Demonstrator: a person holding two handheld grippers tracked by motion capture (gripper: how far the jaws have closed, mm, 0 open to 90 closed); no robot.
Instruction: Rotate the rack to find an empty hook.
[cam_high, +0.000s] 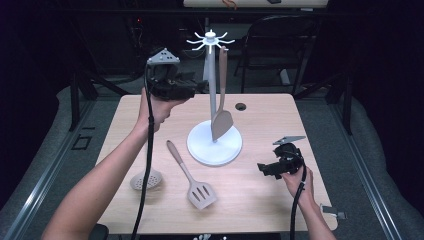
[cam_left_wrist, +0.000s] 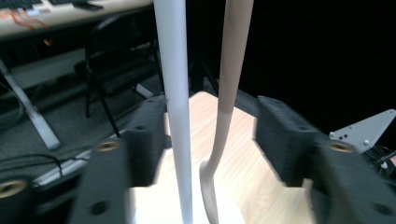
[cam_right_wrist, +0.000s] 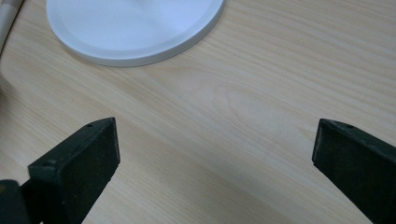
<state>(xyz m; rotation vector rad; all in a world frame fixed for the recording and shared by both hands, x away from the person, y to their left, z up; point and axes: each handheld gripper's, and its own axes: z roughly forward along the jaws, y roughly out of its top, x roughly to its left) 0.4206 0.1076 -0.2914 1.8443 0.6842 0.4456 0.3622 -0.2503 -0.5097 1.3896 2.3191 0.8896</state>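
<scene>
A white utensil stand (cam_high: 212, 85) with hook arms at its top rises from a round base (cam_high: 200, 146) at the table's middle. A beige spatula (cam_high: 221, 120) hangs from one hook, blade down over the base. My left gripper (cam_high: 202, 86) is raised level just left of the pole. In the left gripper view its jaws stand apart, with the pole (cam_left_wrist: 180, 116) and the hanging spatula's handle (cam_left_wrist: 229, 93) between and beyond them; neither pad presses on either. My right gripper (cam_high: 262, 167) rests low at the table's right, open (cam_right_wrist: 215, 144), facing the base (cam_right_wrist: 135, 28).
A beige slotted turner (cam_high: 200, 192) lies in front of the stand and a round skimmer (cam_high: 146, 179) lies to its left, near my left forearm. A cable hole (cam_high: 240, 106) sits behind the base. A black chair (cam_high: 280, 35) stands beyond the table.
</scene>
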